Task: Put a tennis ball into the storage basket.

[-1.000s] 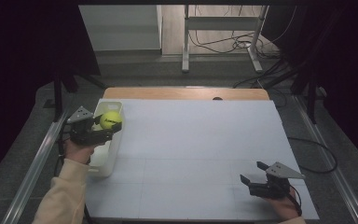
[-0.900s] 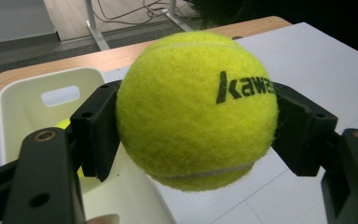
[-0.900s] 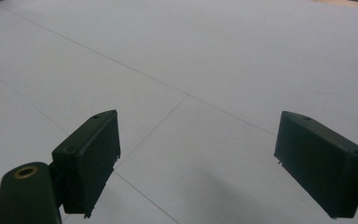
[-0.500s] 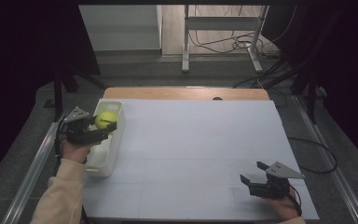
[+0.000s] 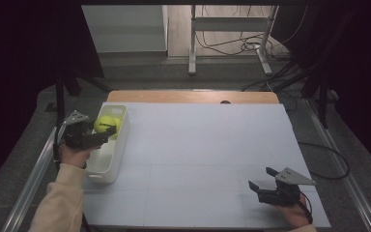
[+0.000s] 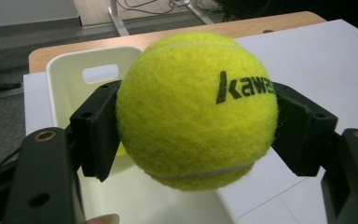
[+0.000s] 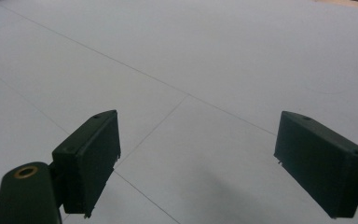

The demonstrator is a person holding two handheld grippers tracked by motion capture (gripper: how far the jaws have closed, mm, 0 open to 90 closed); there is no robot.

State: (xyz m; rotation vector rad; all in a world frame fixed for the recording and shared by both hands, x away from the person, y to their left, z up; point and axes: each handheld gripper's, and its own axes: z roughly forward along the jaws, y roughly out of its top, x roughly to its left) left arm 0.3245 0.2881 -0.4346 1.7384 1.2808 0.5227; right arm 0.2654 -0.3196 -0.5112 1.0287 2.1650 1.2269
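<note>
Tennis ball (image 6: 196,109), yellow-green with black lettering, pinched between both black jaws of the left tool (image 5: 107,131); pads press its two sides. Ball sits above the far end of the white bin (image 5: 117,152), over its open top, clear of the bin floor as far as can be told. Bin lies along the left edge of the white worktop (image 5: 207,145), long side running away from the person, handle slot in its far wall. Left hand (image 5: 72,153) just outside the bin's left wall. Right tool (image 5: 259,178) well apart from the bin, near the worktop's near right corner, jaws spread wide with bare sheet between them.
</note>
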